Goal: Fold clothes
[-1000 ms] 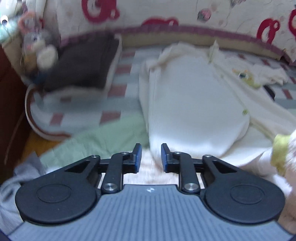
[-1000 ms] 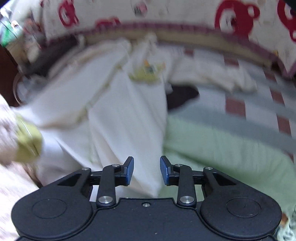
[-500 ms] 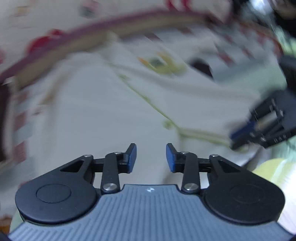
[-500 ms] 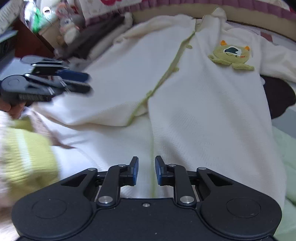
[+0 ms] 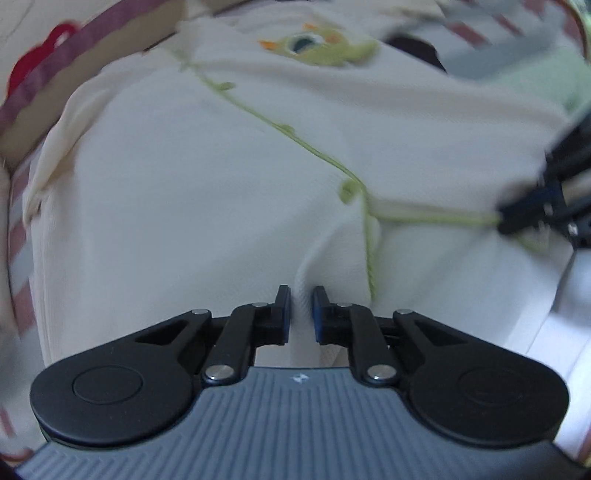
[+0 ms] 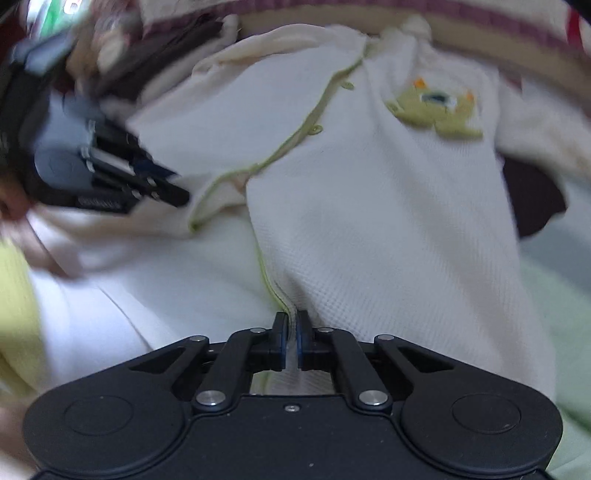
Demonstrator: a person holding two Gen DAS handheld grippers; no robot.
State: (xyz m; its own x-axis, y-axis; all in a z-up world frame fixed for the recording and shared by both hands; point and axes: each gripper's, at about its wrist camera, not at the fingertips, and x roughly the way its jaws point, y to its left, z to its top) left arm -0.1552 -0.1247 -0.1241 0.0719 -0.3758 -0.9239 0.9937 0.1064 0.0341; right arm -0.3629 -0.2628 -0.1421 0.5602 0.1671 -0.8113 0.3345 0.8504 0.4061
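Cream baby suit (image 6: 369,206) lying lengthwise on striped bedding (image 5: 517,33), collar far, its near hem pinched by closing left gripper (image 5: 301,308) and clamped right gripper (image 6: 291,338).

The garment (image 6: 388,221) is cream waffle-knit cloth, matt, with green stitched trim and a fuzzy green patch (image 6: 436,110). The grippers (image 5: 301,306) are matt black plastic with shiny metal pins.
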